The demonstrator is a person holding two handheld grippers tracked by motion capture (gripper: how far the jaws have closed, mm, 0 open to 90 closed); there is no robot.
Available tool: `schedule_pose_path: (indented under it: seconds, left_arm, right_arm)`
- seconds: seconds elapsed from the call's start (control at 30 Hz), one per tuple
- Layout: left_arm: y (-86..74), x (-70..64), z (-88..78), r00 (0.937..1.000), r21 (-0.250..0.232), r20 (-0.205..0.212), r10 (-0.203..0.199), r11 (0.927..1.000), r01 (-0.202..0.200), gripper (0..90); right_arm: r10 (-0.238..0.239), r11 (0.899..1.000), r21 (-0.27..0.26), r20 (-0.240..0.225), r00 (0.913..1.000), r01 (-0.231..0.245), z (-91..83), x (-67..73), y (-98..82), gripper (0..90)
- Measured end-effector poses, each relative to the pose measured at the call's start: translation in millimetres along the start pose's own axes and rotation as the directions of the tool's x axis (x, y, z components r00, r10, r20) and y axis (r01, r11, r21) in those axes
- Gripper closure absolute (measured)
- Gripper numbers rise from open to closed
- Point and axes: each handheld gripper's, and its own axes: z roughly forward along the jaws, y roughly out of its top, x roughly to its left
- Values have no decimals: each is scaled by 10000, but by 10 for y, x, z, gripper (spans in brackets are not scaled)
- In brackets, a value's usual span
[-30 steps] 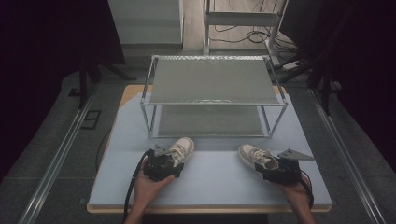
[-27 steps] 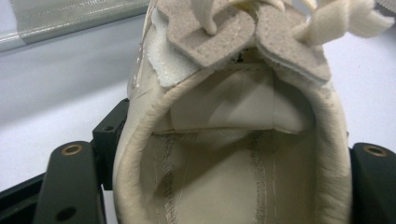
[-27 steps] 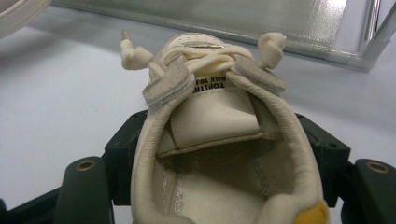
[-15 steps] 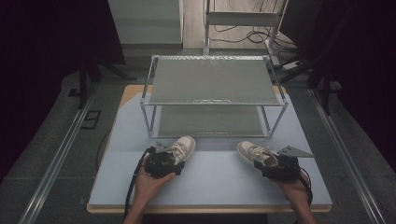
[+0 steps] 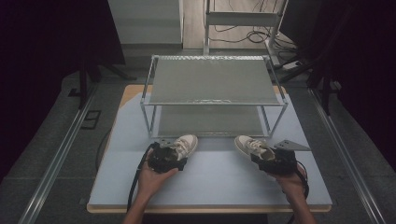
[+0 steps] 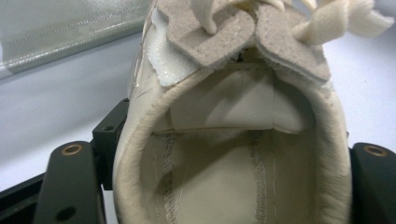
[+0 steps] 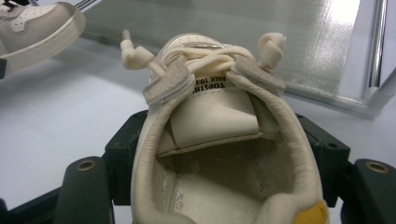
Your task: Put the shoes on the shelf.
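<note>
Two cream and beige sneakers with thick laces are held at the near half of the table. My left gripper (image 5: 166,159) is shut on the heel of the left sneaker (image 5: 185,144), whose toe points toward the rack. In the left gripper view the sneaker's open collar (image 6: 233,154) sits between the black jaws. My right gripper (image 5: 274,162) is shut on the heel of the right sneaker (image 5: 249,145). The right gripper view has that sneaker (image 7: 215,116) squeezed between the jaws, with the other sneaker's toe (image 7: 39,23) at the upper left.
A two-tier metal rack (image 5: 212,84) with grey shelves stands just beyond the sneakers on the pale blue table (image 5: 215,186). Its chrome front legs (image 5: 150,119) are close to both toes. Cables trail off the near edge. Dark floor and rails flank the table.
Both grippers have edged slightly forward toward the rack, carrying their sneakers with them. The grips are unchanged.
</note>
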Motion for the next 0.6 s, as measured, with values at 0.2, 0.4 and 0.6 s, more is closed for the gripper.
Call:
schedule_pose_path:
  seconds: [0.2, 0.4, 0.6]
  left_arm:
    - [81, 0, 57, 10000, 7, -11, -3, 10000, 3, 278]
    - [154, -11, 107, 10000, 34, -53, 4, 10000, -3, 279]
    - [236, -28, 147, 10000, 0, -16, 52, 10000, -52, 279]
  right_arm:
    - [30, 9999, 121, 7, 10000, -30, 99, -6, 63, 303]
    - [108, 9999, 77, 72, 9999, -109, 150, -9, 94, 304]
    - [156, 9998, 131, -2, 9999, -156, 212, -11, 142, 304]
